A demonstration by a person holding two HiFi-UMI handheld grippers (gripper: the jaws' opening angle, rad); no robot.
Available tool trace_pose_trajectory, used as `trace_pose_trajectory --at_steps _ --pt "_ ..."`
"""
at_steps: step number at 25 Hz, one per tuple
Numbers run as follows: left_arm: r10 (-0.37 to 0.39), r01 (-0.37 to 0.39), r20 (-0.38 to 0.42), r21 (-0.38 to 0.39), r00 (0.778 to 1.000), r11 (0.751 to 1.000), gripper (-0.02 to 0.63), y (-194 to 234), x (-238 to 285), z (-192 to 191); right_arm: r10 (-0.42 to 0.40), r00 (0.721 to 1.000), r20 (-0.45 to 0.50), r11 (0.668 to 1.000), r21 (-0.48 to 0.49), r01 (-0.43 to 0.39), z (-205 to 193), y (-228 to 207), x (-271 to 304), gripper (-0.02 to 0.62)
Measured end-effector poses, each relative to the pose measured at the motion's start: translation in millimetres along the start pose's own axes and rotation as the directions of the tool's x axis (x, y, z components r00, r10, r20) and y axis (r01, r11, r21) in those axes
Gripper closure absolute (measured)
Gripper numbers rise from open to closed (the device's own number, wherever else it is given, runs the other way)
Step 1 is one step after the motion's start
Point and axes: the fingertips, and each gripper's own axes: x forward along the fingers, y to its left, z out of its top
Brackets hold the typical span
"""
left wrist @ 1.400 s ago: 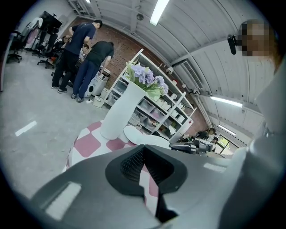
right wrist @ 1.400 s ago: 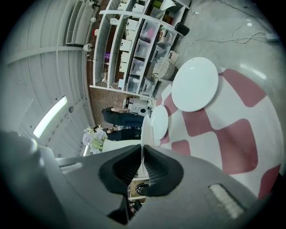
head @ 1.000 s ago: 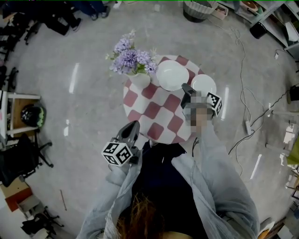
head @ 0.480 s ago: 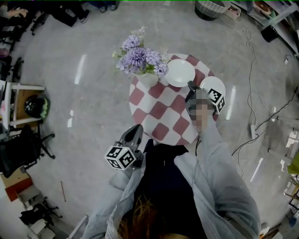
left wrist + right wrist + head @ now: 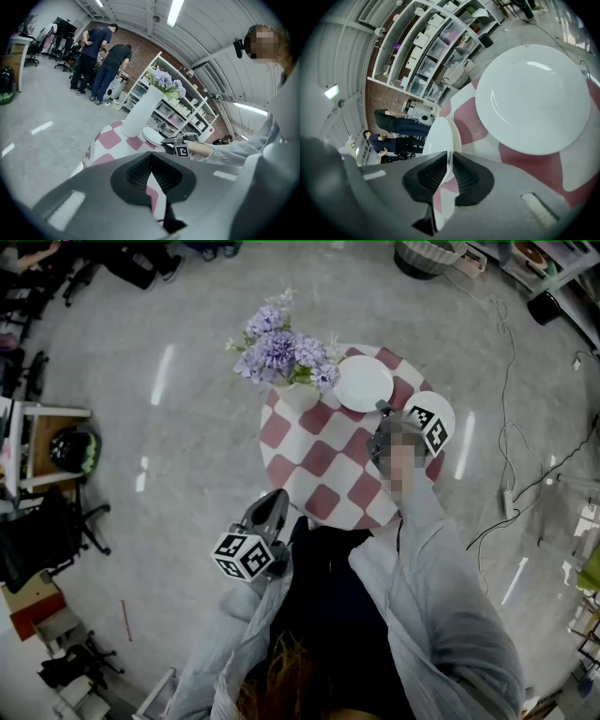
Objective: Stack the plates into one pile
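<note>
Two white plates lie on a round red-and-white checked table (image 5: pixel 319 460). The far plate (image 5: pixel 364 382) sits beside a vase of purple flowers (image 5: pixel 281 357). The near right plate (image 5: pixel 450 413) is partly hidden by the marker cube of my right gripper (image 5: pixel 382 409). In the right gripper view that gripper (image 5: pixel 450 158) is shut on the rim of the far plate (image 5: pixel 440 136), and its jaws have just eased open a touch with the rim still between them. The other plate (image 5: pixel 533 98) lies flat to its right. My left gripper (image 5: pixel 272 495) hangs shut and empty off the table's near edge.
The left gripper (image 5: pixel 150 157) view shows the white vase (image 5: pixel 140 115) standing next to the far plate (image 5: pixel 152 136). White shelving (image 5: pixel 173 110) stands behind the table, with people further back. Cables (image 5: pixel 497 427) trail over the floor at the right.
My right gripper has sunk toward the table and now sits at the near rim of the far plate. The left gripper has stayed where it was.
</note>
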Motion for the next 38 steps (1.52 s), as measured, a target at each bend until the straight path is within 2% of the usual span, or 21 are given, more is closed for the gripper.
trace_pose_trajectory --at_steps 1,3,7,10,13,15,20,24,32,35,38 --pt "-0.001 0.001 0.001 -0.001 1.0 1.0 0.595 -0.1 -0.7 -0.3 -0.002 1.0 -0.007 1.0 -0.01 0.002 -0.9 1.2 0.9 0.548" --pt "-0.002 0.002 0.002 -0.002 1.0 1.0 0.595 -0.1 -1.9 -1.2 0.017 1.0 -0.019 0.999 -0.029 -0.018 -2.5 6.7 2.2 0.47" --pt "-0.003 0.003 -0.003 0.0 1.0 1.0 0.595 -0.5 -3.0 -4.0 0.06 0.998 -0.035 0.997 -0.049 -0.061 -3.4 21.1 3.6 0.37" --pt "-0.009 0.009 -0.008 0.002 1.0 1.0 0.595 -2.0 -2.8 -5.6 0.057 0.997 -0.051 0.996 -0.064 -0.061 -3.9 31.4 6.1 0.255" --pt "-0.019 0.019 -0.011 0.008 1.0 1.0 0.595 -4.4 -2.6 -5.4 0.033 0.998 -0.061 0.995 -0.09 -0.038 -1.4 38.4 8.5 0.111" --pt "-0.023 0.023 -0.01 0.012 1.0 1.0 0.595 -5.4 -2.9 -4.6 0.042 0.996 -0.08 0.994 -0.093 -0.05 -0.9 43.9 10.0 0.056" --pt "-0.028 0.028 -0.015 0.016 0.999 0.999 0.595 -4.9 -4.7 -6.2 0.085 0.992 -0.092 0.993 -0.079 -0.092 -4.7 52.8 10.9 0.005" --pt "-0.032 0.032 -0.023 0.021 0.999 0.999 0.595 -5.1 -5.3 -7.3 0.098 0.992 -0.081 0.992 -0.066 -0.103 -4.4 55.0 11.4 0.003" --pt "-0.048 0.05 -0.038 0.028 0.998 0.998 0.595 -5.7 -0.7 -8.5 0.067 0.993 -0.095 0.995 -0.068 -0.074 -4.7 49.9 9.4 0.003" --pt "-0.063 0.064 -0.046 0.035 0.997 0.997 0.595 -6.8 4.2 -8.5 0.106 0.986 -0.13 0.988 -0.094 -0.119 -13.0 58.1 -2.2 0.003" --pt "-0.082 0.085 -0.053 0.044 0.995 0.995 0.595 -10.8 11.2 -7.8 0.175 0.965 -0.197 0.973 -0.112 -0.199 -30.5 68.7 -22.2 0.003"
